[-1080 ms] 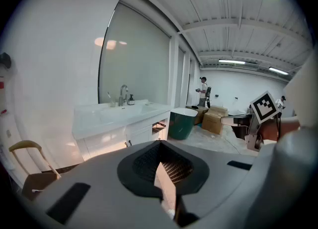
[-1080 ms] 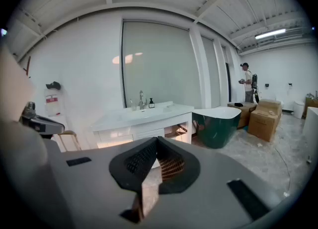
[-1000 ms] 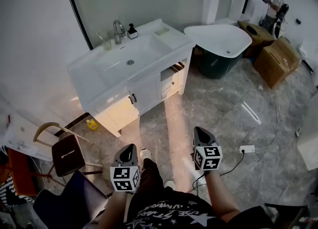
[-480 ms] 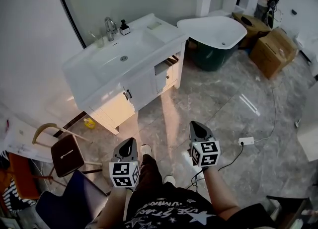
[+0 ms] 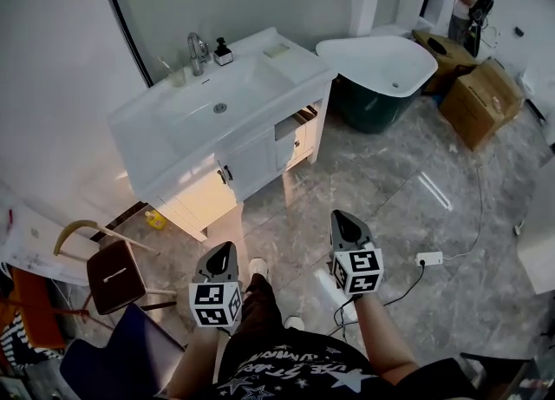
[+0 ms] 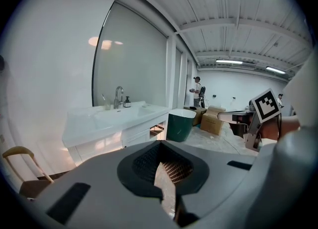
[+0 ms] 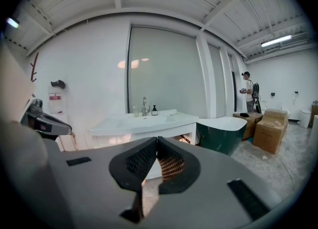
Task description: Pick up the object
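The grey veined marble floor (image 5: pixel 390 173), glossy under the lights, runs up to a white vanity (image 5: pixel 165 151) against a pale wall. In the head view both grippers hang over the person's legs, well apart from the vanity. The left gripper (image 5: pixel 223 251) and right gripper (image 5: pixel 341 219) each have their jaws together, with nothing in them. Nothing marks the object; I'd guess it's the dark soap bottle (image 5: pixel 224 51), just beside the chrome faucet (image 5: pixel 199 46) on the vanity's back edge. A power strip (image 5: pixel 428 259) lies on the floor near the right foot, an easy trip on the walk over.

The left gripper view shows ribbed pads (image 6: pixel 175 171) meeting at the tips, with the smooth basin (image 6: pixel 112 117) far off.

The right gripper view shows the same closed tips. Unless they part first, they'd only knock that small bottle over.
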A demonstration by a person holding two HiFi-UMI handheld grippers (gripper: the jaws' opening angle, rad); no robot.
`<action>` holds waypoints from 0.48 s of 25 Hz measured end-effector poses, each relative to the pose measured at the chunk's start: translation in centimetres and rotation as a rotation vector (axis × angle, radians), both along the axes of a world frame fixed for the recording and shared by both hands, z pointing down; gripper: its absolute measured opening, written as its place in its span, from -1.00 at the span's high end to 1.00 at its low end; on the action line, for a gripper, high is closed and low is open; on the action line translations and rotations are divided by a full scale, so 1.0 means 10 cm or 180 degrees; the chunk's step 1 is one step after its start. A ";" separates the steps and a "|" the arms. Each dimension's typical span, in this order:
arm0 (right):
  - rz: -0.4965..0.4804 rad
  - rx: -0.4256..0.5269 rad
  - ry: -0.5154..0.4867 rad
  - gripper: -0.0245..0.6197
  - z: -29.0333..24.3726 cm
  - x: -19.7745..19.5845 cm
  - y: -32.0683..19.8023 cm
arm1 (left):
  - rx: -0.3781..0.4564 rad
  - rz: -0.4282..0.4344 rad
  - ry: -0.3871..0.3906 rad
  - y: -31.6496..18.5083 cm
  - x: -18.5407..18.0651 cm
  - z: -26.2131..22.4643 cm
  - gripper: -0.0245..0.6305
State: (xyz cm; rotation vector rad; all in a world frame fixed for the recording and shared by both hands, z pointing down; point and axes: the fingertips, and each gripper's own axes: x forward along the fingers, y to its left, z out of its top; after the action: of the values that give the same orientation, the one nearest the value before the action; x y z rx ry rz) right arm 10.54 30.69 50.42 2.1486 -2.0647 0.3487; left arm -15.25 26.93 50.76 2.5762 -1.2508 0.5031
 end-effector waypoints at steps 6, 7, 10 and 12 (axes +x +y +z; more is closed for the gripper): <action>0.0112 -0.0097 -0.0024 0.76 0.10 0.20 -0.48 | 0.0013 0.0083 0.0061 -0.57 0.14 0.01 0.88; 0.0126 -0.0131 -0.0034 0.62 0.12 0.22 -0.60 | 0.0006 0.0093 0.0066 -0.70 0.16 0.02 0.88; 0.0142 -0.0219 -0.0123 0.34 0.16 0.24 -1.00 | -0.0005 0.0122 0.0059 -1.15 0.17 0.02 0.88; 0.0134 -0.0277 -0.0177 0.20 0.19 0.24 -1.29 | -0.0004 0.0138 0.0062 -1.45 0.16 0.02 0.88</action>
State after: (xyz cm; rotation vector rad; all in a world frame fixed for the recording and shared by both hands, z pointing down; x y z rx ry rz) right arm 12.97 17.83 52.36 2.1576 -1.9958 0.4996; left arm -13.63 12.46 50.96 2.6059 -1.1906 0.4858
